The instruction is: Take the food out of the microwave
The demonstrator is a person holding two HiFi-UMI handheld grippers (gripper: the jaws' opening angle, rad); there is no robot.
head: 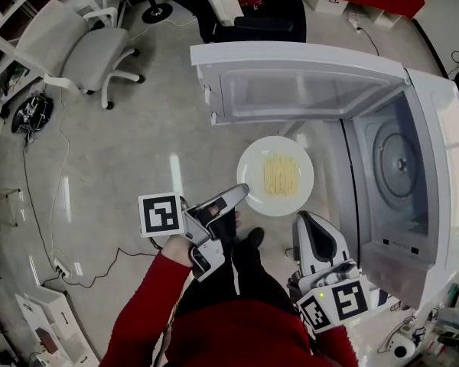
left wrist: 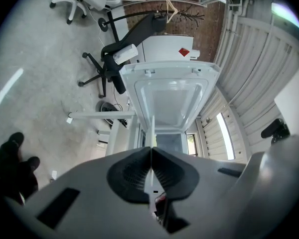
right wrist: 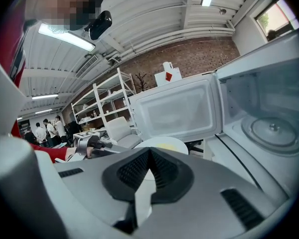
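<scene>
A white plate (head: 275,176) of yellow noodles (head: 281,174) hangs in the air outside the microwave (head: 436,128), just left of its open cavity. My left gripper (head: 241,193) is shut on the plate's near-left rim; in the left gripper view the rim (left wrist: 152,133) shows edge-on between the pads. My right gripper (head: 310,224) is shut with nothing in it, below the plate and in front of the microwave. The right gripper view shows the plate (right wrist: 162,144) beyond the shut right gripper (right wrist: 149,153). The glass turntable (head: 398,163) inside is bare.
The microwave door (head: 291,82) stands swung open behind the plate. A white office chair (head: 84,48) is at the far left, a black chair (head: 260,14) beyond the door. Cables (head: 53,228) run over the floor at left. My shoe (head: 252,239) is below the plate.
</scene>
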